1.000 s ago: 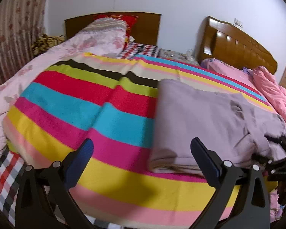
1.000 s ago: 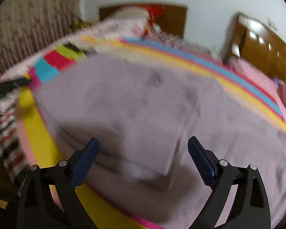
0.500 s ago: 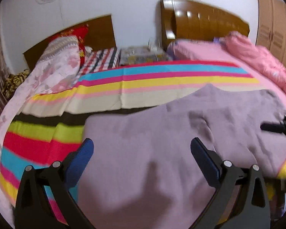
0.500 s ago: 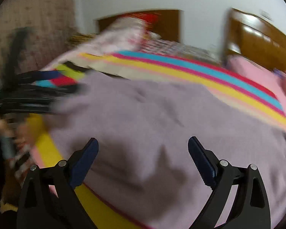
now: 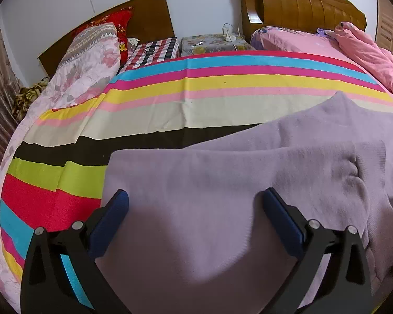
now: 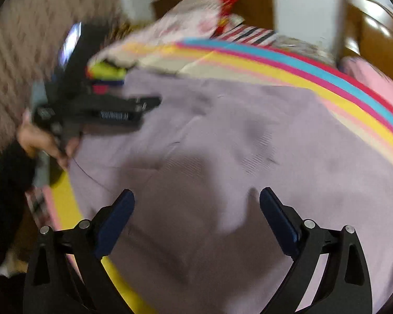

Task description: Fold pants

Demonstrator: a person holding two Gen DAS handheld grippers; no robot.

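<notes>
1. My left tool [image 5: 195, 204] hangs with its fingers spread wide, nothing between the blue pads [image 5: 112, 214]; it hovers over the pants [image 5: 222, 188].
2. My right tool [image 6: 196, 204] is likewise spread apart and empty, poised above the same lilac cloth [image 6: 235, 144].
3. The pants lie on the bed's striped blanket [image 5: 196, 83], toward the near edge and right side of the bed. One layer is folded over another, with a straight folded edge facing the left side of the bed and a second layer showing behind it toward the headboard [image 5: 301, 7].
4. In the right wrist view I see the left tool [image 6: 146, 103] from the side, reaching in over the left edge of the pants; the hand [image 6: 39, 141] gripping it is blurred, so I cannot tell whether that tool touches the cloth.
5. Along the left edge of the bed lies a floral quilt [image 5: 86, 62], with a red pillow [image 5: 118, 23] at the head end.
6. A pink duvet [image 5: 366, 49] is bunched at the far right corner, and a bedside stand [image 5: 212, 43] with a floral cover sits between the two headboards.
</notes>
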